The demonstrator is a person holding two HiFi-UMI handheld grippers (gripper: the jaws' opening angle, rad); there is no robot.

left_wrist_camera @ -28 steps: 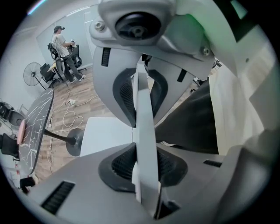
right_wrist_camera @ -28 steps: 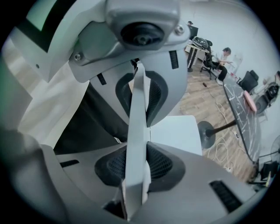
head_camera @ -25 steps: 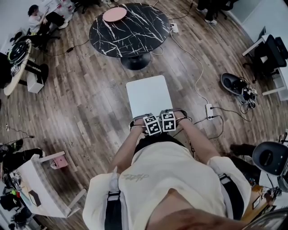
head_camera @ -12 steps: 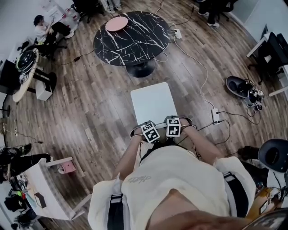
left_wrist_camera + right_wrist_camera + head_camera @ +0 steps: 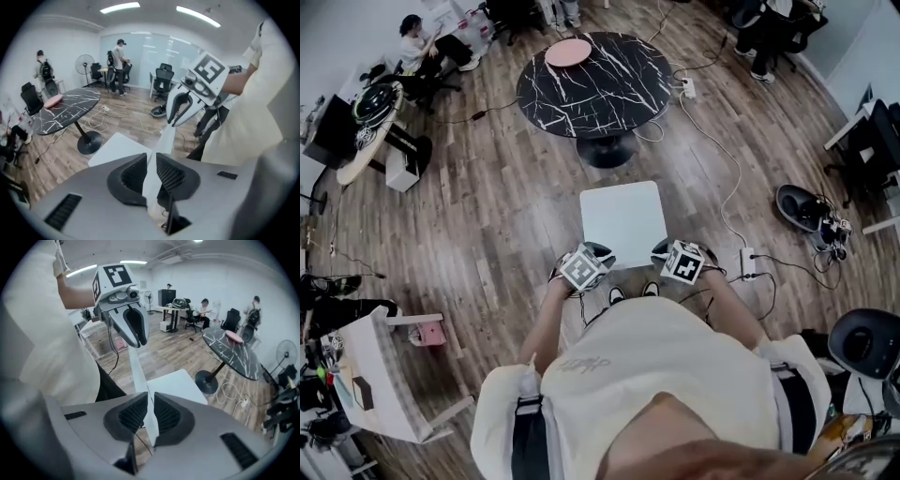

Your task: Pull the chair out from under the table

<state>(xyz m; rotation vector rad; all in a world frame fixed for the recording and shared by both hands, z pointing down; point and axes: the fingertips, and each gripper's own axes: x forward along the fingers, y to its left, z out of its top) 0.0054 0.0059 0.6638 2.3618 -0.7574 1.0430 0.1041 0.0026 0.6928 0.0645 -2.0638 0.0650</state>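
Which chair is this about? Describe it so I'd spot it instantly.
Find the round black marble table on the wood floor; between it and the person stands the chair. Its flat, square white seat sets it apart from the dark office chairs around.

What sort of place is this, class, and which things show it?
Probably a shared office or lab: office chairs, a round marble table, a power strip with cables on the floor.

left gripper (image 5: 151, 160) | right gripper (image 5: 150, 401) | both tilted down, fingers (image 5: 132, 174) closing on chair back (image 5: 165, 138)
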